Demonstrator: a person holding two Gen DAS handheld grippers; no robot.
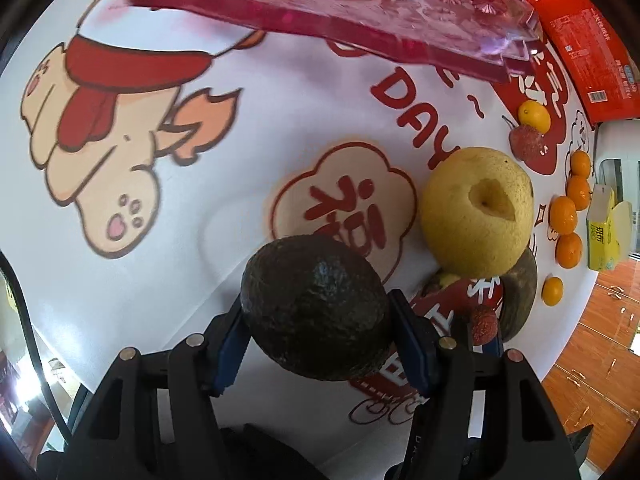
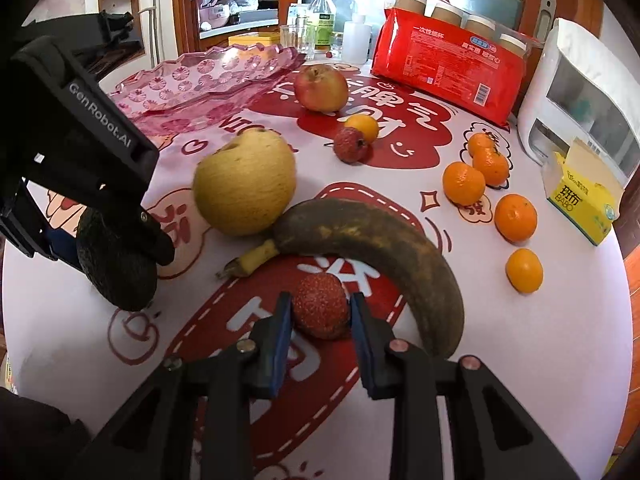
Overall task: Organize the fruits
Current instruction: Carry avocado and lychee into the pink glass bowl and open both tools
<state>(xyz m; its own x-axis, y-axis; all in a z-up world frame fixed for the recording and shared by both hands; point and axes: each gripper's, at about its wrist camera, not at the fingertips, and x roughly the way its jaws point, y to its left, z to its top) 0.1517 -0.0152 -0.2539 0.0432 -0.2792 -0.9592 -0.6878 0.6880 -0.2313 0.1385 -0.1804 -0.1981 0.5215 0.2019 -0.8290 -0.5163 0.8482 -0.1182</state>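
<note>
Printed tablecloth (image 2: 460, 312), one pear (image 2: 245, 184), one banana (image 2: 384, 248), two lychees (image 2: 320, 310)

Pear (image 2: 245, 184) touching banana (image 2: 376, 256); lychee (image 2: 320, 306) before banana; avocado (image 2: 116, 264) left of pear.

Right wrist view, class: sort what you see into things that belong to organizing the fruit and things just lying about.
Belongs:
avocado in the left tool
lychee in the right tool
pear
banana
apple
oranges
pink dish

Lying about:
red packet
yellow box
bottles
white appliance
</note>
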